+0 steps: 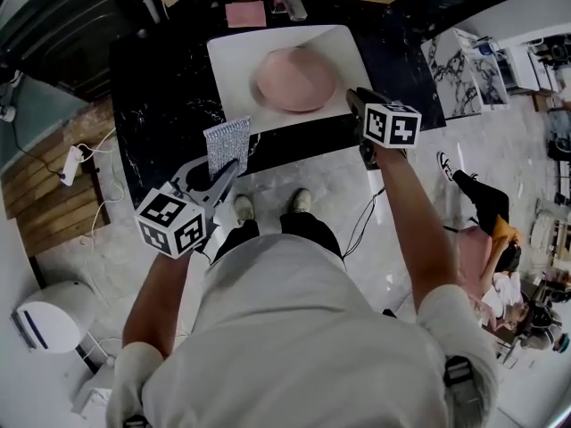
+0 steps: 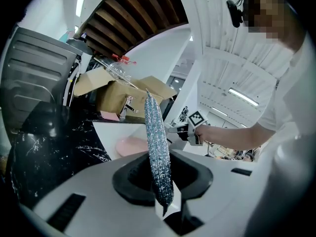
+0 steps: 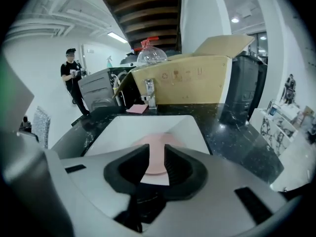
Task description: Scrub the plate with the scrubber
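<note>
Left gripper (image 1: 223, 175) clamped on the silver mesh scrubber (image 1: 227, 146) over the countertop's (image 1: 161, 105) front edge; pink plate (image 1: 295, 78) mid white tray (image 1: 234, 69); right gripper (image 1: 357, 105), jaws slightly apart, empty, at the tray's front-right corner: I'd pin the rim, then scrub flat-side down.

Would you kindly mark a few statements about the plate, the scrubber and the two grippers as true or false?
1. The left gripper is clamped on the scrubber. True.
2. The scrubber is pressed on the plate. False: it is held clear of the plate, by the near left corner of the white tray.
3. The plate lies inside the white tray. True.
4. The right gripper grips the plate's rim. False: its jaws stand slightly apart with nothing between them, at the tray's near right edge.
</note>
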Motion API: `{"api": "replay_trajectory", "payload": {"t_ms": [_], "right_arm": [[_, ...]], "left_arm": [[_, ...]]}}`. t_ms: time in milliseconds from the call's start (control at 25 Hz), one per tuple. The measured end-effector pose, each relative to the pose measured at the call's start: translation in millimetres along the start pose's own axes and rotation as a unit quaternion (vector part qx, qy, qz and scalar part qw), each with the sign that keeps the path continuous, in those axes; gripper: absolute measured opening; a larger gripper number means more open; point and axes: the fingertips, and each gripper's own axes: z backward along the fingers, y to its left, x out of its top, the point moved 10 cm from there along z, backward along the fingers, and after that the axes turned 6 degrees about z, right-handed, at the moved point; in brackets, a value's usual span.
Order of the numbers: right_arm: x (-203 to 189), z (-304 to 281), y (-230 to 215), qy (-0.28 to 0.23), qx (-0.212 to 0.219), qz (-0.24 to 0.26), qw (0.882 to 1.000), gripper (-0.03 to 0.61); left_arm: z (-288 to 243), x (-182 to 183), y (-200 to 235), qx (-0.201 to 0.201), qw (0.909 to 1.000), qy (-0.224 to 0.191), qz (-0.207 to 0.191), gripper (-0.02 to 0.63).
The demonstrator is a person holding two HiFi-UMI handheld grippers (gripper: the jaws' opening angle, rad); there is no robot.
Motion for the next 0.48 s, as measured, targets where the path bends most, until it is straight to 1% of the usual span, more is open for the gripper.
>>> {"api": "replay_trajectory", "payload": {"t_ms": [280, 480], "right_arm": [[-32, 69, 43, -0.052, 0.003, 0.037, 0.998, 0.098], [-56, 111, 70, -0.079, 0.012, 0.070, 0.994, 0.098]], "left_arm": [[-2, -4, -8, -0.005, 0.9997, 0.004, -0.023, 0.071], [-3, -1, -23, 0.005, 0.9989, -0.004, -0.047, 0.071]]}}
